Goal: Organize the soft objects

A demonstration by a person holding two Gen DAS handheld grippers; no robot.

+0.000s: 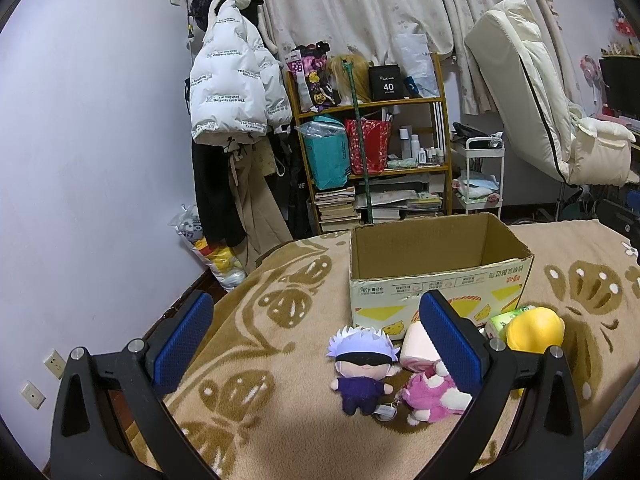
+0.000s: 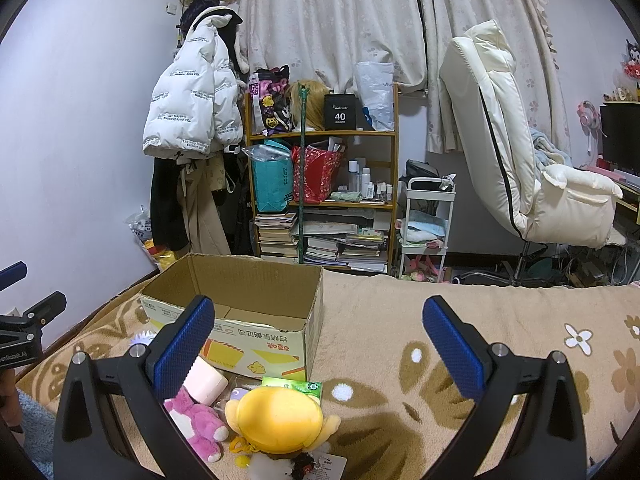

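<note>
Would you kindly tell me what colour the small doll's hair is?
The small blindfolded plush doll has pale lavender-white hair, clearest in the left wrist view.

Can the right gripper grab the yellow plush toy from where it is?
Probably yes. The right gripper is open and empty, and the yellow plush toy lies uncovered on the blanket just below its jaws, beside the pink plush.

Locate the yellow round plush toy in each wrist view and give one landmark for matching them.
Left wrist view: the yellow round plush toy sits at right, before the box's right corner, partly behind the left gripper's finger.
Right wrist view: the toy lies bottom centre, beside the pink plush.
Shared landmark: the open cardboard box.
</note>
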